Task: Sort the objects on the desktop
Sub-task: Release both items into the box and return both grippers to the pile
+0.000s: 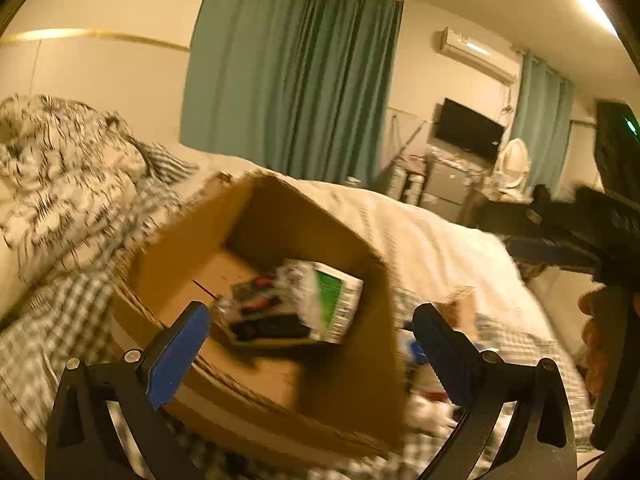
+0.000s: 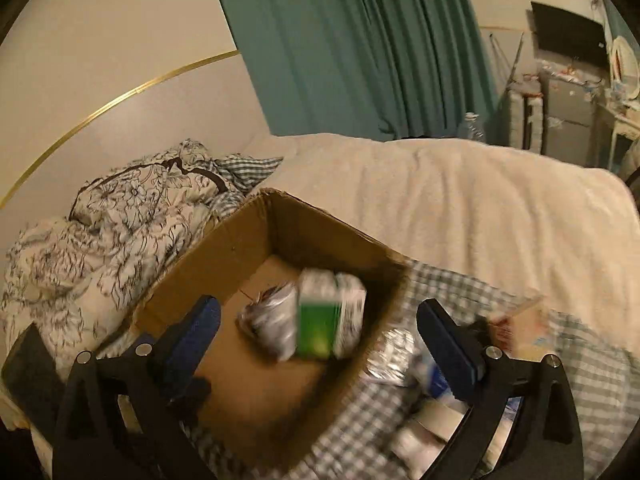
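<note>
Your left tongs are wide open and hold nothing. Right in front of them, past the blue pads, sits the open cardboard box on the bed. Inside the box, between your two left fingers, lies a green and white carton next to a flat pack with dark pieces. The pack is blurry, so you cannot tell what it is.

Your right tongs are wide open too, with nothing between them. The same box is in front of them, and the green carton leans inside it beside a shiny crinkly bag. Just past the right finger, outside the box, more small things lie on the checked cloth. They are too blurry to name. To the left of both tongs is a bunched flowery blanket.
</note>
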The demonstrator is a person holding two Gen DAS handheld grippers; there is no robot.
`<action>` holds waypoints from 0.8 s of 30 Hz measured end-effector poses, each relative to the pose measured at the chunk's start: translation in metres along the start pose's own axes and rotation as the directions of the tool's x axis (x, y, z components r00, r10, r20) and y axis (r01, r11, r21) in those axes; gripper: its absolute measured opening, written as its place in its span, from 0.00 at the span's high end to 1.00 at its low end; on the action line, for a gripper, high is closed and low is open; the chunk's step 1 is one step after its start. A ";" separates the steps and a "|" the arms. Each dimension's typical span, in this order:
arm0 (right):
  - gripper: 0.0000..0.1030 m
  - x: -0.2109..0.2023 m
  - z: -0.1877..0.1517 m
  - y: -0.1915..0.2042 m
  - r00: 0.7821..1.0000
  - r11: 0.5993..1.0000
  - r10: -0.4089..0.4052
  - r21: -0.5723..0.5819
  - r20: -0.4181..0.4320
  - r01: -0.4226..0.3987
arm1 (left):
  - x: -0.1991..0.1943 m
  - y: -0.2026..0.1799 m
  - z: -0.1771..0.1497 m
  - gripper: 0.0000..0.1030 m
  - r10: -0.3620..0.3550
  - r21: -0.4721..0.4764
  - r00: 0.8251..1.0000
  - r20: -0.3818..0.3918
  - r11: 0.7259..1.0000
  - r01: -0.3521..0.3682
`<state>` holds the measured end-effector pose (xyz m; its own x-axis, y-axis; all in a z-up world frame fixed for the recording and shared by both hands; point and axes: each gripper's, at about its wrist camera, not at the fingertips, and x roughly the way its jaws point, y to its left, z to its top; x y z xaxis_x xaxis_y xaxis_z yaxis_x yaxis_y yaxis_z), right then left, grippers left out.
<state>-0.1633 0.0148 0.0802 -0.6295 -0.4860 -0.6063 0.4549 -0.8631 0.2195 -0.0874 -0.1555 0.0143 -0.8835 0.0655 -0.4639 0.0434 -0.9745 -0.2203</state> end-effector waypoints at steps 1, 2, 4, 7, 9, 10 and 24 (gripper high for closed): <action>0.04 -0.012 -0.004 -0.002 1.000 1.000 -0.018 -0.009 -0.008 0.018 | -0.004 -0.004 -0.002 0.00 -0.004 -0.006 1.000 -0.009 1.000 0.004; 0.04 -0.031 -0.013 -0.009 0.999 0.999 -0.047 -0.013 -0.022 0.046 | -0.008 -0.009 -0.005 0.00 -0.007 -0.010 1.000 -0.024 1.000 0.006; 0.03 -0.052 -0.025 -0.023 0.994 0.996 -0.088 -0.012 -0.057 0.087 | -0.013 -0.021 -0.015 0.00 -0.012 -0.014 0.998 -0.059 1.000 0.011; 0.02 -0.084 -0.056 -0.056 0.985 0.990 -0.142 -0.002 -0.099 0.143 | -0.016 -0.046 -0.035 0.00 -0.044 0.004 0.992 -0.117 0.999 0.044; 0.00 -0.095 -0.079 -0.080 0.976 0.985 -0.170 0.018 -0.135 0.173 | -0.014 -0.069 -0.052 0.00 -0.089 0.032 0.983 -0.158 0.995 0.095; 0.00 -0.097 -0.089 -0.091 0.971 0.982 -0.178 0.030 -0.157 0.185 | -0.012 -0.082 -0.062 0.00 -0.104 0.051 0.979 -0.173 0.992 0.114; 0.00 -0.028 -0.167 -0.150 0.905 0.977 -0.131 0.099 -0.405 0.186 | 0.050 -0.149 -0.136 0.00 0.013 0.336 0.955 -0.297 0.937 0.091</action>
<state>-0.1088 0.1806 -0.0634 -0.3742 -0.2707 -0.8870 0.2650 -0.9478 0.1775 -0.0747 0.0226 -0.0929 -0.7046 0.1134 -0.7004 -0.1970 -0.9796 0.0396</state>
